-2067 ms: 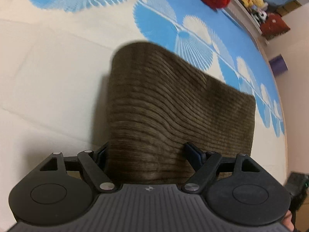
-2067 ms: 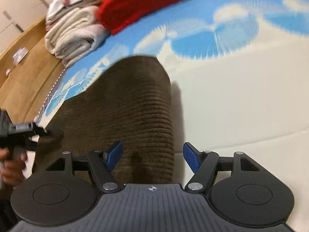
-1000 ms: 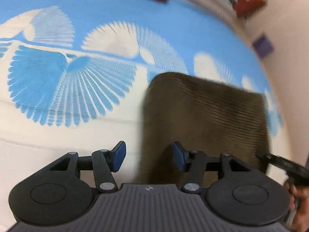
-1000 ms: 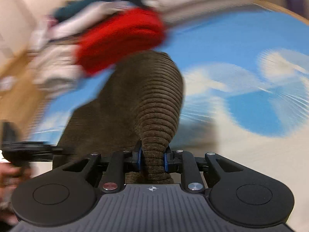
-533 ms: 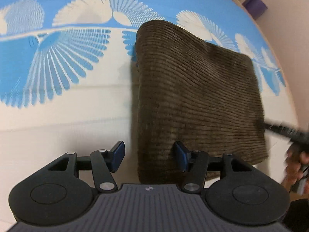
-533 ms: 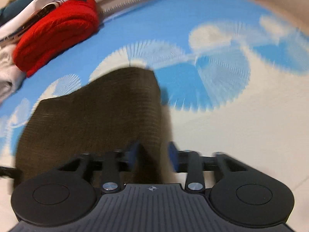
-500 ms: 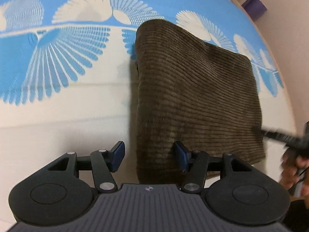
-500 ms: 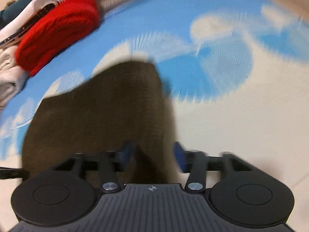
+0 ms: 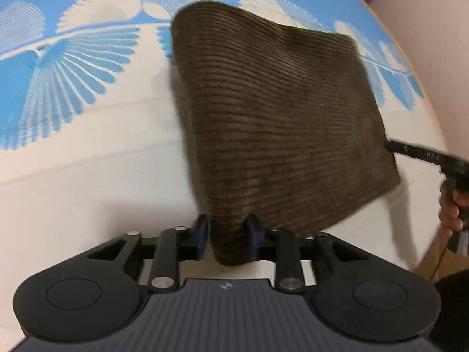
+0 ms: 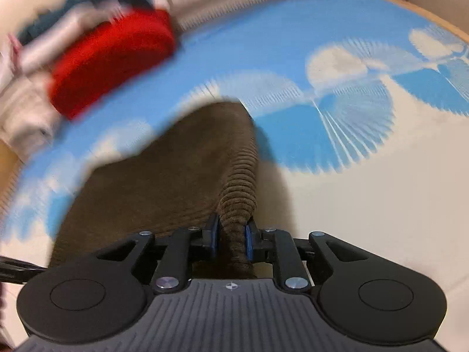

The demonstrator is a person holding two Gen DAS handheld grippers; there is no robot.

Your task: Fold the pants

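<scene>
The brown corduroy pants lie folded into a thick rectangle on a blue and white patterned sheet. My left gripper is shut on the near left corner of the pants, which bunches between the blue pads. My right gripper is shut on the opposite near corner of the pants, pinching a rolled ridge of fabric. The right gripper also shows at the right edge of the left wrist view, touching the pants' right side.
A red knit garment and folded white and dark clothes are stacked at the far left of the sheet. A wooden edge and a wall border the sheet on the right. Bare cream sheet lies to the right.
Both grippers were open around the pants' near corners half a second ago; both have now closed on the fabric. The near edge of the pants is gathered up between the pads.
</scene>
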